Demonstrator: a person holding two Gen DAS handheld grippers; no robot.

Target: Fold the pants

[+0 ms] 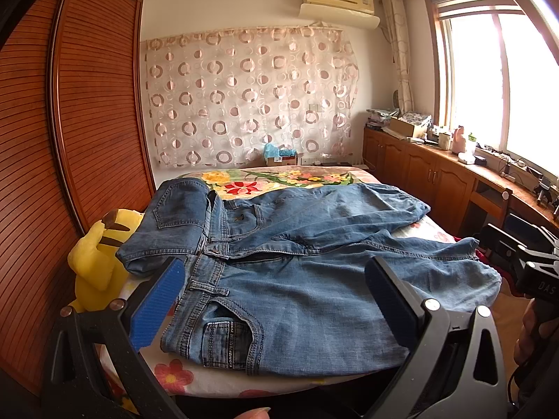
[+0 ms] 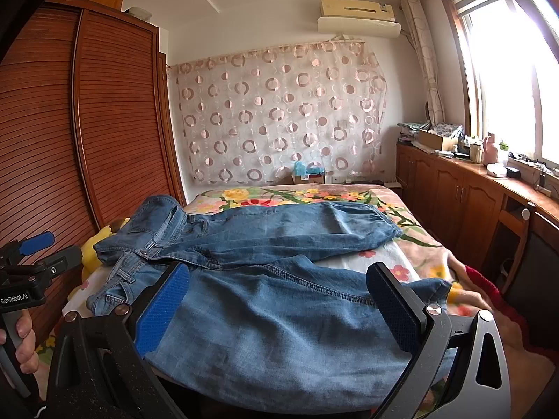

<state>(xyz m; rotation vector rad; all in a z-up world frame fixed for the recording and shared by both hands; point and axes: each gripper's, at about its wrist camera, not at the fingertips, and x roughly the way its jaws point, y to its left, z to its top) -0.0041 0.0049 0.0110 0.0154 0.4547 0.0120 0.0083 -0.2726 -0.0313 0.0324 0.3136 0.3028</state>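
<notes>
Pants: the blue jeans are lying spread out on the bed, waistband toward the left, legs running to the right.
Near leg: it is lying flat along the near edge of the mattress, its front pocket facing up and its hem ending at the right edge.
Far leg: it is angling away toward the far right, its gathered cuff resting on the floral blanket.
Waist: the far half of the seat is folding up at the left end, leaning against a yellow plush toy.
Left gripper: it is hovering over the waist end of the near leg, jaws wide apart, holding nothing; the blue pad is sitting over the waistband edge.
Right gripper: it is hanging above the lower part of the near leg, jaws likewise spread and clamping nothing; whether the pads are touching the denim cannot be told.
Left side: a slatted wooden wardrobe is standing close along the bed, with the plush toy wedged between.
Right side: a strip of floor is separating the bed from a low wooden cabinet under the window.
Far side: bare blanket is stretching beyond the jeans up to the circle-patterned curtain.
</notes>
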